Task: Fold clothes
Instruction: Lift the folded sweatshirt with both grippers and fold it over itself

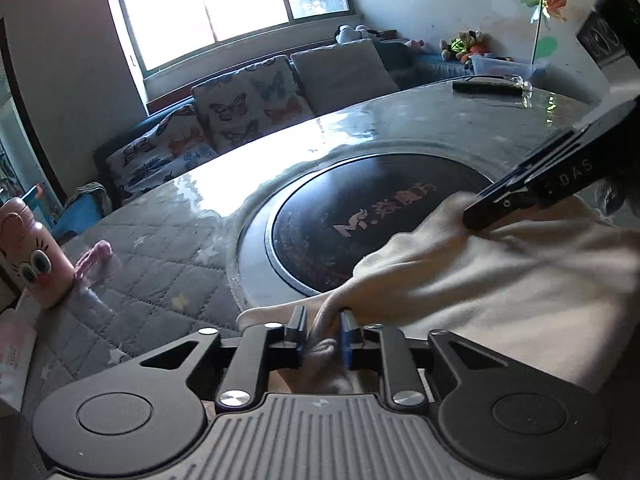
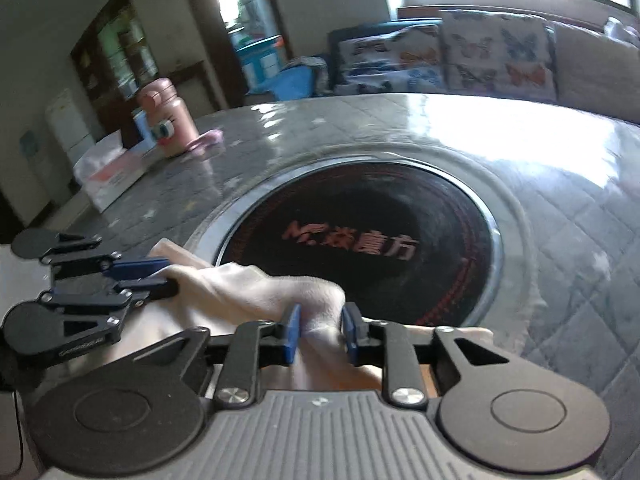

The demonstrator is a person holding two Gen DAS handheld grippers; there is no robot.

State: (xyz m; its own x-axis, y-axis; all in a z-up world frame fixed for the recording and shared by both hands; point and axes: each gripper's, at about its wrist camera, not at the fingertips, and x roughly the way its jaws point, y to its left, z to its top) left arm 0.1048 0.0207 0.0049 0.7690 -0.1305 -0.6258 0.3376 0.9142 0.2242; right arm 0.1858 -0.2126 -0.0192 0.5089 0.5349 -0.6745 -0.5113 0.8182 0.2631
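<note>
A cream-coloured garment [image 1: 500,280] lies bunched at the near edge of a round table, partly over its black centre disc [image 1: 360,208]. My left gripper [image 1: 323,336] is shut on a fold of the cloth. In the left wrist view my right gripper [image 1: 476,216] comes in from the right, pinching the garment's upper edge. Seen from the right wrist, my right gripper [image 2: 320,332] is shut on a ridge of the garment [image 2: 256,288], and my left gripper [image 2: 160,276] holds the same cloth to the left.
A grey quilted cover [image 1: 168,248] under clear plastic tops the table. A pink cartoon bottle [image 1: 32,256] and a white pack [image 2: 108,176] stand at the table's left side. Beyond are a sofa with butterfly cushions [image 1: 248,108], a window and a black remote [image 1: 486,87].
</note>
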